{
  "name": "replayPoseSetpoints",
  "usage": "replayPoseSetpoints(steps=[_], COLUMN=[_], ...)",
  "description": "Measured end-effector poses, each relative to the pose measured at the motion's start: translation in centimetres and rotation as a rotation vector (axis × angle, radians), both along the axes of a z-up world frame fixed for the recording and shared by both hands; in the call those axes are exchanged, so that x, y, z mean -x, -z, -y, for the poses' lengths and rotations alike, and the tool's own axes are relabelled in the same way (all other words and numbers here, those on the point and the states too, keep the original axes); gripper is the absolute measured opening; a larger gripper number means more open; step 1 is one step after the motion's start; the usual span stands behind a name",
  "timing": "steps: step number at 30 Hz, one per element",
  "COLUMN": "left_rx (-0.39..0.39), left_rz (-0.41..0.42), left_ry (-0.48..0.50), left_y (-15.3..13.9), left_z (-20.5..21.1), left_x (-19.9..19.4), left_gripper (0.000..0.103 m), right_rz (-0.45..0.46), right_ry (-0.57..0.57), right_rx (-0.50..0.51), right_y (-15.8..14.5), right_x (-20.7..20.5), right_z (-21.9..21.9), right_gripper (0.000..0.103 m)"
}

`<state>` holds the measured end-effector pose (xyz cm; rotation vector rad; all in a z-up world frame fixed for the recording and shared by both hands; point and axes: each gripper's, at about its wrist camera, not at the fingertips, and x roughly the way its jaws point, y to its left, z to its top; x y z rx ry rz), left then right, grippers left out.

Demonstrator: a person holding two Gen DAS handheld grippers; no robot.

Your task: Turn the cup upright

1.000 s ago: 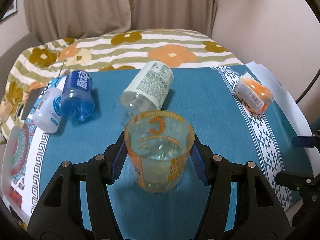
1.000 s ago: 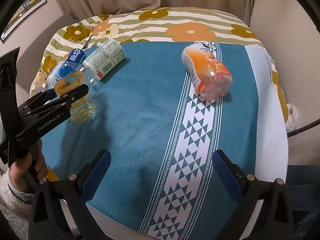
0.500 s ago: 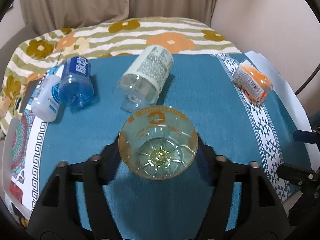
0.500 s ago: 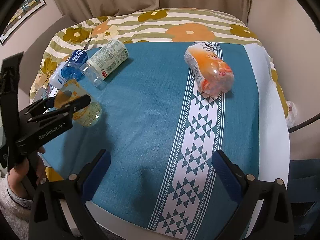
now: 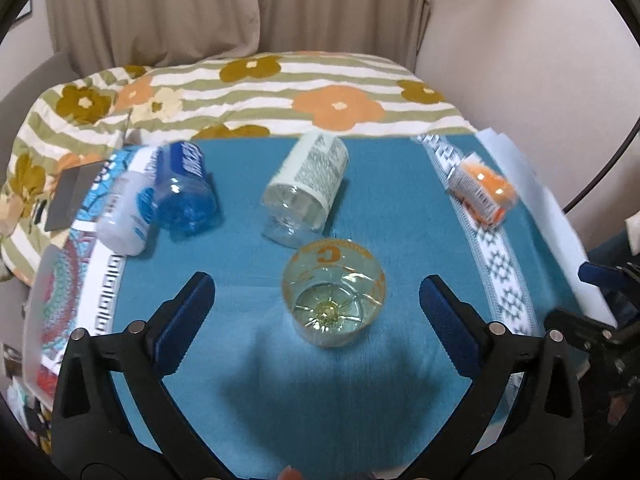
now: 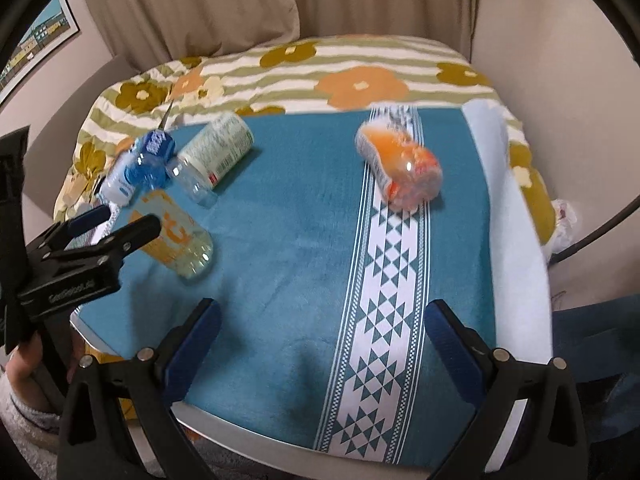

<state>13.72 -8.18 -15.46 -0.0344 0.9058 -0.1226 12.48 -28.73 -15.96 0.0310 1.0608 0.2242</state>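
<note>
1. Since 1 s ago: left claw was clamped on the cup, lifted and turned mouth-up; at 0.5 s it was lowering it; now the jaws are spread wide, pads well apart from the cup walls on both sides, nothing held.
2. Cup pos: standing upright on the teal tabletop cloth, mouth up. In the left wrist view you look straight down inside to the ribbed base. Orange "C" print on the far wall. Right wrist view shows it free-standing w/ base on the cloth, partly behind the left claw's finger.
3. Right claw: jaws wide open, empty, hovering over the near edge of the tabletop, well apart from the cup.
4. Neighbours: clear bottle w/ white label lies on its side just beyond the cup, near but I can't tell if touching. Blue bottle and white bottle lie side by side to the left. Orange bottle lies far right on the patterned stripe.
5. Meaning for task: cup looks released and stable, so the flip appears done, imo. Only a clean backing-off of the left claw is left; main risk is a pad clipping the rim and tipping it.
</note>
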Motion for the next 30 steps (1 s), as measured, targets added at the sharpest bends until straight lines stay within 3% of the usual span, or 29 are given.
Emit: replayPoseSetpoints(steps=[6, 12, 18, 30], left_rx=[-0.006, -0.043, -0.033, -0.028], left_rz=[0.031, 0.018, 0.036, 0.103], left_ry=[-0.003, -0.019, -0.048, -0.07], left_y=[-5.4, -8.4, -10.2, -11.3], left_z=[-2.1, -3.9, -6.1, -8.2], left_x=[3.0, 5.9, 7.6, 9.1], left_gripper=[0.103, 0.103, 0.103, 0.103], right_rz=[0.086, 0.16, 0.209, 0.255], right_ry=[0.045, 0.087, 0.132, 0.182], right_rx=[0.011, 0.063, 0.101, 0.146], right_y=[-4.3, -8.0, -9.9, -10.8], right_x=[1.6, 3.4, 4.8, 6.6], right_z=[-1.6, -3.6, -5.3, -6.9], right_gripper=[0.101, 0.101, 0.101, 0.101])
